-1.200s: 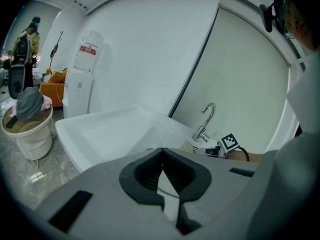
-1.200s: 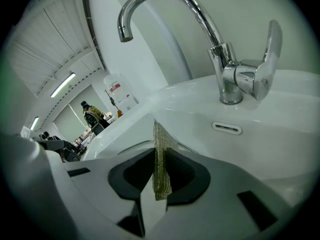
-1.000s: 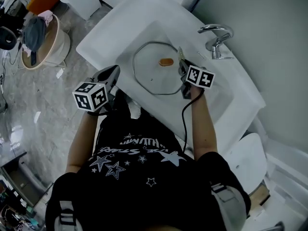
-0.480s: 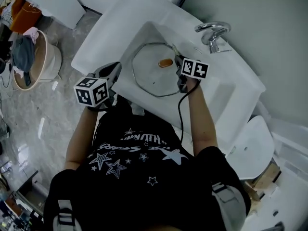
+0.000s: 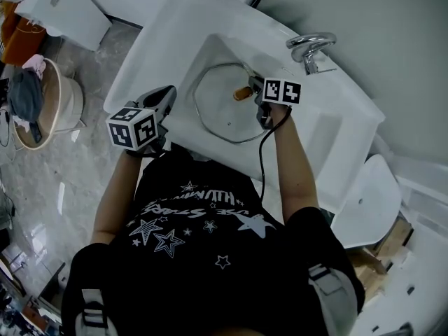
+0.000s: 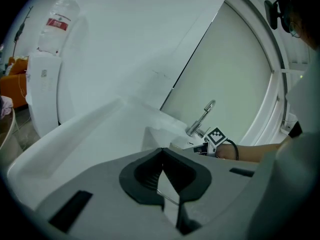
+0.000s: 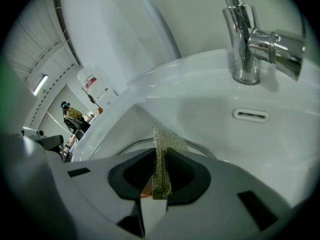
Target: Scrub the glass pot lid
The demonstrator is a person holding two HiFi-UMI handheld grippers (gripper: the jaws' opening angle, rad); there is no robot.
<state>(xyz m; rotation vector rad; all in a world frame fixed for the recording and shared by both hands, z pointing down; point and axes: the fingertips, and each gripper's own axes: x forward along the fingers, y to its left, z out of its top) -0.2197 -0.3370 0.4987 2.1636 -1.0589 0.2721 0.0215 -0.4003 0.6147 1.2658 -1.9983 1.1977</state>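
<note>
The glass pot lid (image 5: 222, 114) lies flat in the white sink basin (image 5: 210, 54), with its brown knob (image 5: 242, 93) in the middle. My right gripper (image 5: 257, 88) is over the lid right beside the knob, shut on a green-gold mesh scrub pad (image 7: 161, 169). In the right gripper view the lid's metal rim (image 7: 196, 147) curves just past the pad. My left gripper (image 5: 166, 95) rests at the sink's near rim, left of the lid and off it. Its jaws (image 6: 161, 159) are shut with nothing between them.
A chrome faucet (image 5: 311, 51) stands at the back of the sink, with the overflow slot (image 7: 251, 115) below it. A toilet lid (image 5: 364, 201) is at the right. A round basket with cloths (image 5: 38, 103) stands on the floor at left.
My right gripper has moved left across the lid, from its right part to right beside the knob. The left gripper has stayed at the near rim.
</note>
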